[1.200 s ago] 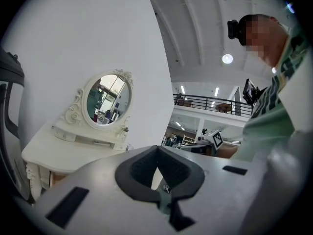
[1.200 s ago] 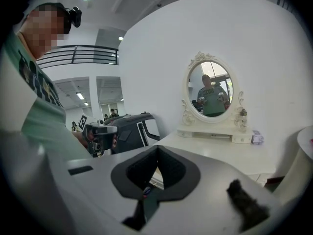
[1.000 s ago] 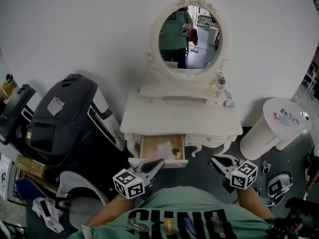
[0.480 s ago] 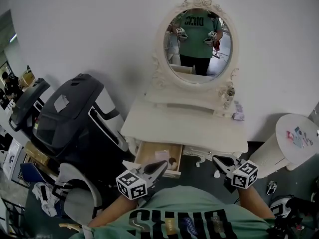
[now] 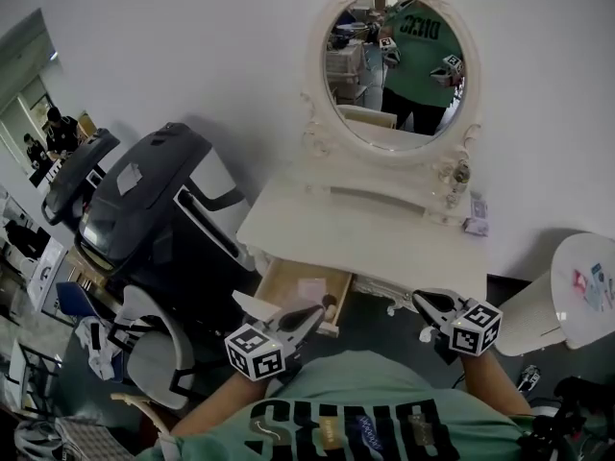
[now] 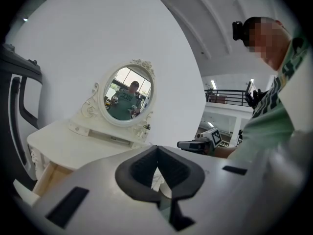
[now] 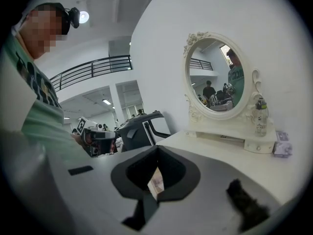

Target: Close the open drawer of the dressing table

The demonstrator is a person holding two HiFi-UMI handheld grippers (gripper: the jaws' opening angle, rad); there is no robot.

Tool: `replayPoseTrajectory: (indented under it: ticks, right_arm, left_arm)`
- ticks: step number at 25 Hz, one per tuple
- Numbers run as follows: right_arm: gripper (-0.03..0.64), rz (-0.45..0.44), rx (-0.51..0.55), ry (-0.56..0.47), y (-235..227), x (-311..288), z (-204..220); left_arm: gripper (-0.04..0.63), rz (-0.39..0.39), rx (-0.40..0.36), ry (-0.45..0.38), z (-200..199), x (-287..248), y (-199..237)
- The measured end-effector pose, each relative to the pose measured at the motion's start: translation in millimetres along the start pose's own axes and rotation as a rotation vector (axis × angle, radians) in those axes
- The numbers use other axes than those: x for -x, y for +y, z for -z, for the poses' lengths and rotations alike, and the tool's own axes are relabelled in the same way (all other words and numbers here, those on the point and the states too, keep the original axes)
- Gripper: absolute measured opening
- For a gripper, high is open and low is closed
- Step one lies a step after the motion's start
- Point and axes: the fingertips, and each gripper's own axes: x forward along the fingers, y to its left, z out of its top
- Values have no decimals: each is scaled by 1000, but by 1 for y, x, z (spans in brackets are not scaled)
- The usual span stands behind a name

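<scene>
Left hand-held gripper [image 5: 320, 310]: jaws pressed together with nothing between them. It is held low in front of the person's green shirt [image 5: 365, 421], and its tip is at the drawer's front edge. Contact cannot be told.
Right hand-held gripper [image 5: 419, 299]: jaws likewise closed and empty, before the table's right side and well apart from the left one.
Light wooden drawer [image 5: 284, 286]: pulled out beneath the left part of the tabletop, with a pale pink paper [image 5: 309, 289] lying inside.
White carved dressing table [image 5: 365, 233]: stands against the white wall, its top bare in the middle.
Small bottle [image 5: 459, 176]: upright on the table's back shelf, at the right.
Oval white-framed mirror [image 5: 399, 70]: rises at the table's back and reflects the person with both grippers.
Large black machine [image 5: 144, 219]: just left of the table.
</scene>
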Motion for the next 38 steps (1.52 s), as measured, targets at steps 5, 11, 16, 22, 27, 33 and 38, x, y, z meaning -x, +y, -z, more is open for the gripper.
replayPoseTrajectory:
  ticks: [5, 11, 16, 22, 27, 33, 38]
  right_arm:
    - [11, -28, -7, 12, -6, -20, 0]
    - [11, 19, -2, 35, -6, -62, -9]
    - [11, 94, 12, 31, 3, -106, -37]
    - [11, 171, 9, 40, 16, -149, -55]
    - [11, 182, 2, 68, 15, -153, -48]
    - [11, 108, -9, 76, -21, -131, -39]
    - [11, -12, 2, 88, -48, -127, -35]
  left_arm:
    - [9, -25, 15, 1, 1, -1, 16]
    - [9, 25, 40, -1, -9, 6, 63]
    - [9, 113, 13, 10, -42, 12, 115]
    - [9, 203, 9, 44, -57, 22, 163]
    - [9, 220, 25, 81, -45, 12, 176]
    - [9, 121, 64, 82, -24, -16, 164]
    - [9, 15, 136, 73, 3, -42, 144]
